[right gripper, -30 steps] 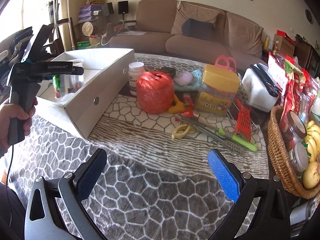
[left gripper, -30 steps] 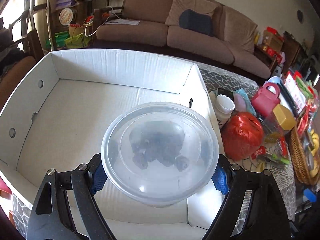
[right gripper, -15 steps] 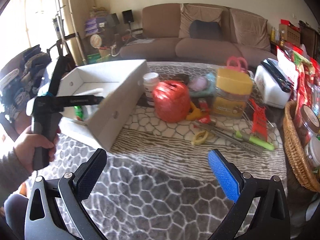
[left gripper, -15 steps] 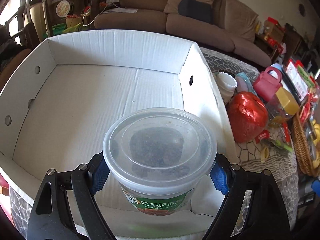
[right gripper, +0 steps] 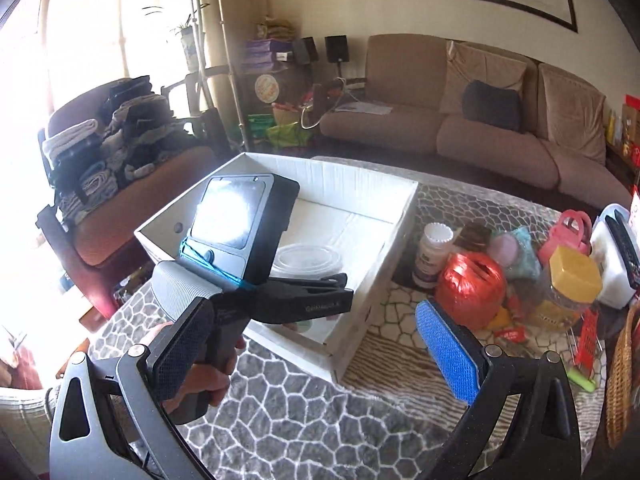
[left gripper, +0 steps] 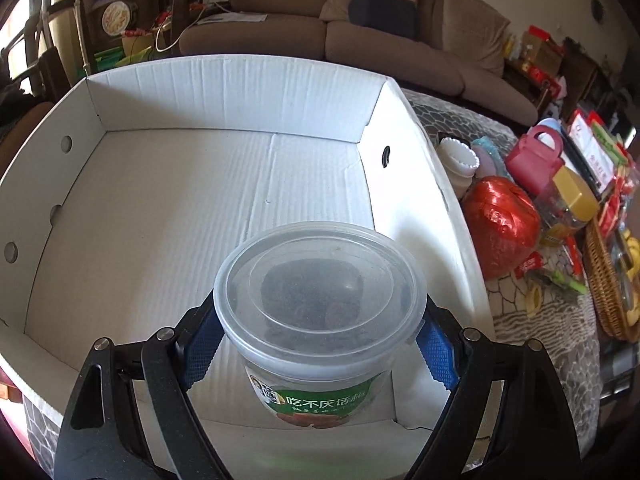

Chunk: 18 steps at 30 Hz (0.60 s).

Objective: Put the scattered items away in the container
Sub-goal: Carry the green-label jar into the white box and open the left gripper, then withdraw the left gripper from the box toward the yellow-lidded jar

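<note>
My left gripper (left gripper: 316,348) is shut on a clear plastic tub (left gripper: 320,304) with a green label and dark dried fruit inside. It holds the tub inside the white cardboard box (left gripper: 224,96), near the box's front right corner. In the right wrist view the left gripper (right gripper: 320,280) reaches over the box (right gripper: 384,248) with the tub's lid (right gripper: 308,260) showing. My right gripper (right gripper: 316,348) is open and empty above the patterned tablecloth, in front of the box.
Right of the box lie a white pill bottle (right gripper: 434,254), a red twine ball (right gripper: 470,290), a yellow-lidded jar (right gripper: 568,280), a pink container (left gripper: 536,156) and a wicker basket (left gripper: 608,280). A sofa (right gripper: 460,132) stands behind the table.
The left gripper has lowered the tub further into the box, nearer its floor. The right gripper has swung left and up, now facing the box and the left hand.
</note>
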Each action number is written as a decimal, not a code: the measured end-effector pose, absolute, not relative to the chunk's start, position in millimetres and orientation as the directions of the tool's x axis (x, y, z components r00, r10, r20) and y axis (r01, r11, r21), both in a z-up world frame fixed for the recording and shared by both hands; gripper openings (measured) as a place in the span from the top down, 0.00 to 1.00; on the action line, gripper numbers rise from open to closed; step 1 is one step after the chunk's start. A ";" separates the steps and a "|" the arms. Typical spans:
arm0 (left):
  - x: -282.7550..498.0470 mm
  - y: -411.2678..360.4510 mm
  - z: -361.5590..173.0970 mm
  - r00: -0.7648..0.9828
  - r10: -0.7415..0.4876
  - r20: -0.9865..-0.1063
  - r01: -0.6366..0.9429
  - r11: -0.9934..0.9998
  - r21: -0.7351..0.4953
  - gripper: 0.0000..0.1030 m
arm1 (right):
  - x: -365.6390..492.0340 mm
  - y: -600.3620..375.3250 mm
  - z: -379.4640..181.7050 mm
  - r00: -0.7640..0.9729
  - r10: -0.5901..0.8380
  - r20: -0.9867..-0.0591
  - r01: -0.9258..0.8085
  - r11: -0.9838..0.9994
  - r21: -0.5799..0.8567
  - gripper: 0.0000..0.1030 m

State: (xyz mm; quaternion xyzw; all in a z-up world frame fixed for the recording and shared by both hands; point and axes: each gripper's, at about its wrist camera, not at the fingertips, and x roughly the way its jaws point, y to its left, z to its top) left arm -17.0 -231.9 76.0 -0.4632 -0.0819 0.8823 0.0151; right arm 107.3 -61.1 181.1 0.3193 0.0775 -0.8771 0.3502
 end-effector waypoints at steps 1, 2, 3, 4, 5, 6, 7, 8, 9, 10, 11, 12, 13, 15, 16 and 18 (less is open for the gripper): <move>-16.7 -231.3 76.2 -0.572 0.098 -0.814 0.046 -0.987 -0.152 0.18 | 106.3 -62.1 178.6 -0.549 -0.564 -0.617 0.664 -0.743 0.088 0.00; -16.6 -230.8 76.8 -0.572 0.096 -0.814 0.044 -0.988 -0.148 0.17 | 105.4 -62.7 175.9 -0.546 -0.562 -0.621 0.663 -0.743 0.090 0.00; -16.4 -230.5 77.2 -0.570 0.102 -0.815 0.041 -0.988 -0.152 0.11 | 104.9 -62.6 173.3 -0.542 -0.562 -0.625 0.662 -0.743 0.093 0.00; -16.2 -230.3 78.0 -0.565 0.109 -0.818 0.039 -0.987 -0.159 0.06 | 104.3 -62.4 170.9 -0.539 -0.561 -0.628 0.662 -0.743 0.097 0.00; -15.1 -230.4 79.5 -0.562 0.122 -0.818 0.034 -0.985 -0.170 0.06 | 104.5 -62.1 168.9 -0.536 -0.560 -0.631 0.661 -0.744 0.099 0.00; -14.0 -230.4 81.7 -0.560 0.133 -0.818 0.029 -0.983 -0.180 0.05 | 104.0 -61.5 166.8 -0.534 -0.559 -0.634 0.660 -0.745 0.102 0.00; -12.7 -230.6 84.9 -0.560 0.137 -0.817 0.026 -0.983 -0.183 0.04 | 103.2 -60.6 165.3 -0.532 -0.560 -0.635 0.659 -0.745 0.106 0.00; -11.6 -231.8 88.9 -0.563 0.138 -0.815 0.025 -0.983 -0.184 0.03 | 102.6 -59.5 164.5 -0.531 -0.562 -0.634 0.658 -0.745 0.110 0.00; -10.3 -233.4 93.3 -0.564 0.144 -0.813 0.023 -0.981 -0.190 0.02 | 102.1 -58.4 163.9 -0.530 -0.565 -0.633 0.657 -0.745 0.114 0.00; -9.0 -235.4 97.7 -0.563 0.156 -0.811 0.019 -0.979 -0.202 0.01 | 101.8 -57.7 163.8 -0.529 -0.568 -0.631 0.657 -0.744 0.119 0.00; -7.4 -238.5 102.0 -0.563 0.171 -0.808 0.014 -0.976 -0.216 0.01 | 101.1 -57.2 163.4 -0.526 -0.572 -0.630 0.658 -0.742 0.124 0.00; -4.8 -241.3 107.3 -0.567 0.184 -0.803 0.009 -0.973 -0.230 0.01 | 100.3 -57.1 163.0 -0.523 -0.575 -0.629 0.660 -0.741 0.129 0.00; -1.6 -244.7 113.2 -0.574 0.197 -0.795 0.003 -0.970 -0.243 0.01 | 99.8 -56.9 163.0 -0.522 -0.578 -0.627 0.660 -0.739 0.132 0.00; 4.2 -254.6 125.0 -0.597 0.213 -0.774 -0.002 -0.965 -0.263 0.00 | 99.3 -56.0 162.3 -0.520 -0.586 -0.622 0.663 -0.736 0.138 0.00; 5.1 -261.7 129.8 -0.607 0.213 -0.765 0.008 -0.962 -0.274 0.00 | 99.0 -54.7 161.7 -0.521 -0.589 -0.618 0.664 -0.735 0.141 0.00; 0.6 -277.9 132.9 -0.610 0.221 -0.761 0.037 -0.951 -0.306 0.00 | 97.1 -49.6 160.3 -0.522 -0.593 -0.613 0.661 -0.736 0.149 0.00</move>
